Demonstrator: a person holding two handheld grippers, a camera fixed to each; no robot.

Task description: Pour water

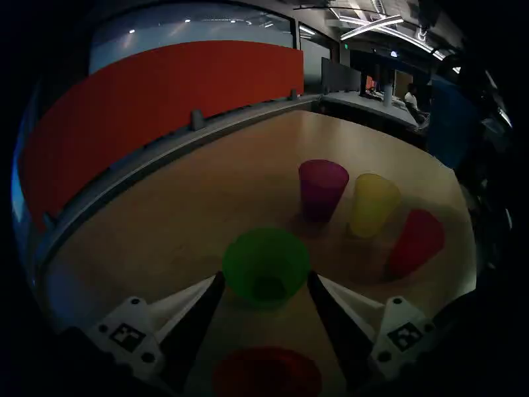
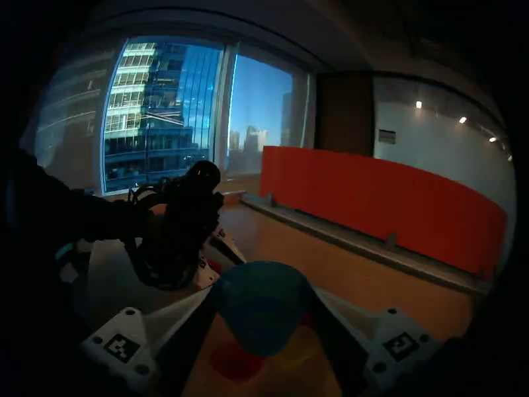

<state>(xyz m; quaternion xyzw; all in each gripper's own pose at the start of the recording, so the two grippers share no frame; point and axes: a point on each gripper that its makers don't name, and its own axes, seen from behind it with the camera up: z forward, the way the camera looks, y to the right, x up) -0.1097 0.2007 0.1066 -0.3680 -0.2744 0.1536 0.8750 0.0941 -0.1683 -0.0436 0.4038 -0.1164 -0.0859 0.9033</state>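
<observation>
On light wooden tabletop (image 1: 198, 198): purple plastic cup (image 1: 322, 188), yellow plastic cup (image 1: 372, 204) and red plastic cup (image 1: 416, 241) stand in a row toward 2 o'clock.
Left gripper (image 1: 264, 278): fingers clamped on green plastic cup (image 1: 266, 261); long axis near upright, mouth up.
Right gripper (image 2: 262, 296): fingers squeezing blue plastic cup (image 2: 261, 311); long axis upright, rim toward 12 o'clock.

desk (image 1: 198, 198) wooden | ahead of left tool (image 1: 265, 276): purple cup (image 1: 322, 188), yellow cup (image 1: 372, 204) | ahead-right: red cup (image 1: 416, 241)
</observation>
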